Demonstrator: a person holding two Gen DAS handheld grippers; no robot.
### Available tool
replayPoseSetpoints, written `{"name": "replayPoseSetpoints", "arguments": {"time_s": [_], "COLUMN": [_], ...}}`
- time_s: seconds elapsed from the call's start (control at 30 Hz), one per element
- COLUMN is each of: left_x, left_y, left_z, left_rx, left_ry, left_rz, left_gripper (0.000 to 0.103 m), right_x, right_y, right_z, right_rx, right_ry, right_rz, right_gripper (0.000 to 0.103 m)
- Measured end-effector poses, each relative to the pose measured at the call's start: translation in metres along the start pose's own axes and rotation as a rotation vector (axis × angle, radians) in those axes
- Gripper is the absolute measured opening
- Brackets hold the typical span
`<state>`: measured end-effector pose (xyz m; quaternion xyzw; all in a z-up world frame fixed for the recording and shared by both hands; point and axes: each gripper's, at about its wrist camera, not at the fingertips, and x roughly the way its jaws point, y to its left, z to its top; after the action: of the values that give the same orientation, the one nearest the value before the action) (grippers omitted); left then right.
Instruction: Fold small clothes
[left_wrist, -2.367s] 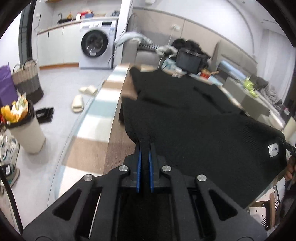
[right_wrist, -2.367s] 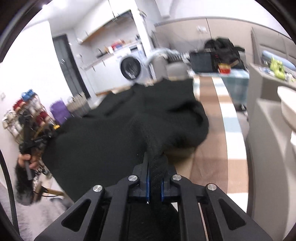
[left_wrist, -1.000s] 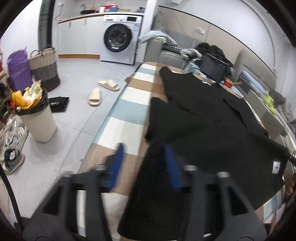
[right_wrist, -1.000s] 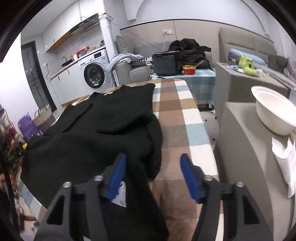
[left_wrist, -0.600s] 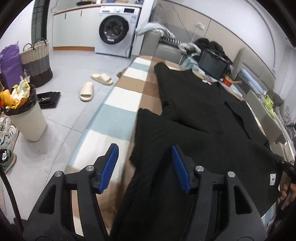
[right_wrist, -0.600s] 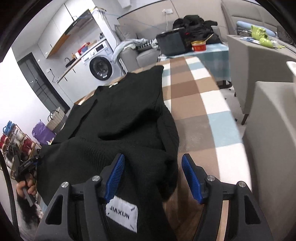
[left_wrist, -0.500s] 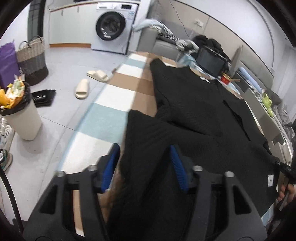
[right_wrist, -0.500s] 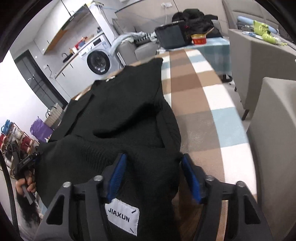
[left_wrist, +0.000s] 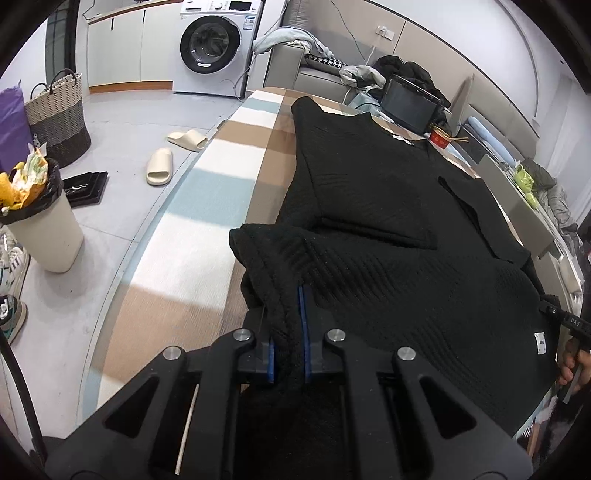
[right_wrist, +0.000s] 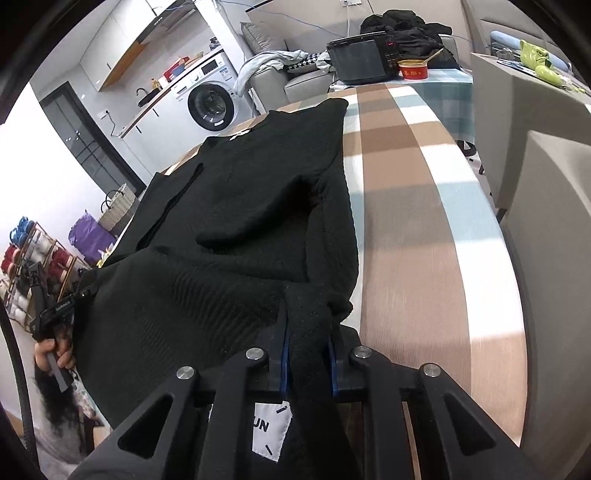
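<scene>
A black knit sweater (left_wrist: 388, 229) lies spread along a table with a checked cloth (left_wrist: 207, 192), its near hem bunched. It also shows in the right wrist view (right_wrist: 243, 206). My left gripper (left_wrist: 287, 332) is shut on the near left hem corner. My right gripper (right_wrist: 306, 343) is shut on the near right hem corner, with a white label (right_wrist: 271, 430) hanging just below the fingers. The same label (left_wrist: 540, 342) shows in the left wrist view at the far right edge.
A washing machine (left_wrist: 214, 48), a woven basket (left_wrist: 59, 114), a bin (left_wrist: 40, 229) and slippers (left_wrist: 160, 170) stand on the floor left of the table. A black screen (right_wrist: 360, 57) and red bowl (right_wrist: 413, 70) sit at the far end. A grey cabinet (right_wrist: 554, 229) is on the right.
Both grippers were open over the hem half a second ago; both have now closed on the near hem corners. Earlier they let go of the sweater after laying it down.
</scene>
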<state>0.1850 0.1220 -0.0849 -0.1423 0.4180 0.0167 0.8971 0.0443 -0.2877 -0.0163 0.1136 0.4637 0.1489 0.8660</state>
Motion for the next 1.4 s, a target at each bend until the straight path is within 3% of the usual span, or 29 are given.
{"name": "replayPoseSetpoints", "arguments": {"time_s": [0.1, 0.2, 0.27, 0.37, 0.63, 0.7, 0.8, 0.83, 0.87, 1.0, 1.2, 1.4], "left_x": [-0.007, -0.014, -0.027, -0.049, -0.062, -0.067, -0.07, -0.071, -0.074, -0.094, -0.126, -0.126], "left_y": [0.003, 0.003, 0.004, 0.011, 0.003, 0.003, 0.003, 0.002, 0.001, 0.003, 0.004, -0.006], "left_z": [-0.005, -0.006, -0.01, -0.024, -0.054, -0.06, -0.065, -0.067, -0.068, -0.064, -0.045, -0.003], "left_rx": [0.004, 0.025, 0.042, 0.041, 0.096, 0.094, 0.105, 0.112, 0.12, 0.109, 0.059, 0.031], "left_ry": [0.004, 0.018, 0.011, -0.014, 0.028, 0.021, 0.022, 0.019, 0.009, -0.059, -0.154, -0.23], "left_rz": [-0.003, 0.002, 0.004, 0.007, 0.022, 0.013, 0.006, 0.007, 0.005, -0.015, -0.079, -0.079], "left_gripper": [0.008, 0.011, 0.026, 0.044, 0.045, 0.042, 0.018, 0.005, 0.003, 0.002, 0.002, 0.002], "right_x": [-0.005, -0.009, -0.021, -0.042, -0.032, -0.028, -0.026, -0.026, -0.026, -0.046, -0.084, -0.084], "right_y": [0.003, -0.004, -0.008, -0.015, -0.012, 0.0, 0.019, 0.023, 0.023, 0.019, 0.004, 0.006], "right_z": [-0.008, -0.009, -0.014, -0.028, -0.048, -0.05, -0.057, -0.059, -0.06, -0.06, -0.043, -0.01], "right_rx": [-0.008, 0.027, 0.043, 0.047, 0.008, -0.048, -0.15, -0.164, -0.167, -0.145, -0.032, 0.006], "right_ry": [-0.011, 0.0, -0.019, -0.062, -0.003, 0.032, 0.033, 0.024, 0.02, -0.068, -0.233, -0.36], "right_rz": [-0.015, 0.002, 0.032, 0.056, 0.101, 0.155, 0.132, 0.122, 0.119, 0.124, 0.259, 0.228], "right_gripper": [0.017, 0.03, 0.044, 0.045, 0.044, 0.043, 0.029, 0.015, 0.008, 0.005, 0.005, 0.005]}}
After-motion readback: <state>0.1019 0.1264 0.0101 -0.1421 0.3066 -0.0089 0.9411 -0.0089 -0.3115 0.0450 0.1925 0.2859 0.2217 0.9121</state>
